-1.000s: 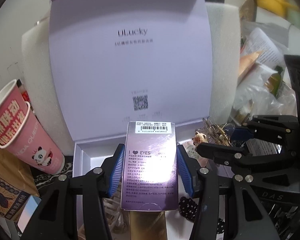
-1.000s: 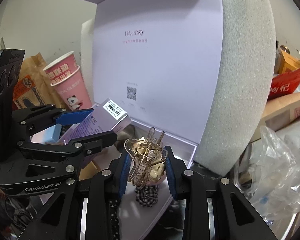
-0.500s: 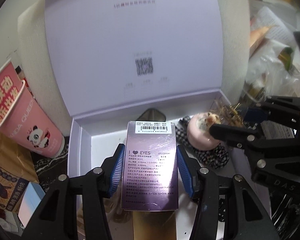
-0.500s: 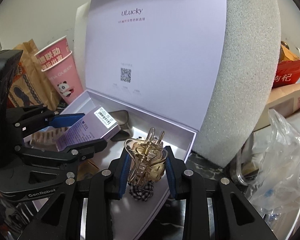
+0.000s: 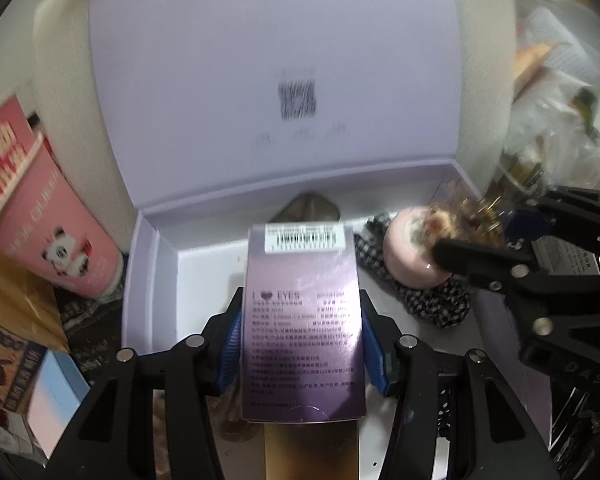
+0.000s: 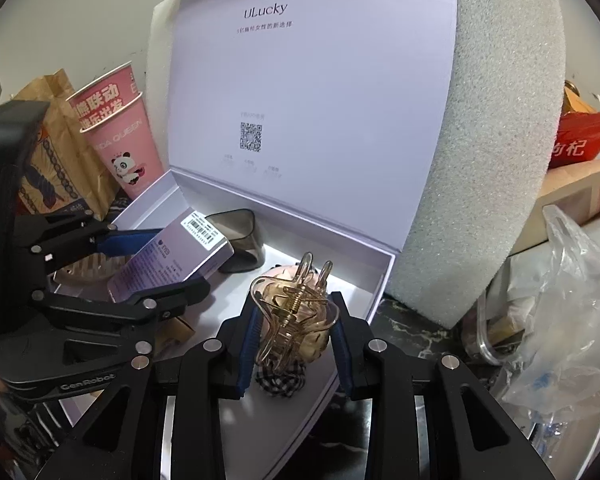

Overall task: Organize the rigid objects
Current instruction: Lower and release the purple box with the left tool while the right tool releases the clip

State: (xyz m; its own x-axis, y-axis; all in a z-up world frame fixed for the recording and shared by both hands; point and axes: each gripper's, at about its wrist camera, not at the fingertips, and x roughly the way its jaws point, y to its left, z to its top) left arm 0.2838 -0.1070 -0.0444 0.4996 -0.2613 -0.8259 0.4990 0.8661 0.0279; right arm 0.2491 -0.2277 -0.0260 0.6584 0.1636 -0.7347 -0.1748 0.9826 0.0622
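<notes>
Left side: two stacked pink paper cups with panda print, upright, in front of a brown paper bag. A grey foam block stands upright to the right. Further right: crumpled clear plastic bag, red packet, cardboard carton. Small light-blue box lies lower left.

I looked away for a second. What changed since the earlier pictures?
The left gripper has lowered the purple carton into the open white box. Nothing was grasped or released. The right gripper stays shut on the hair claw.
</notes>
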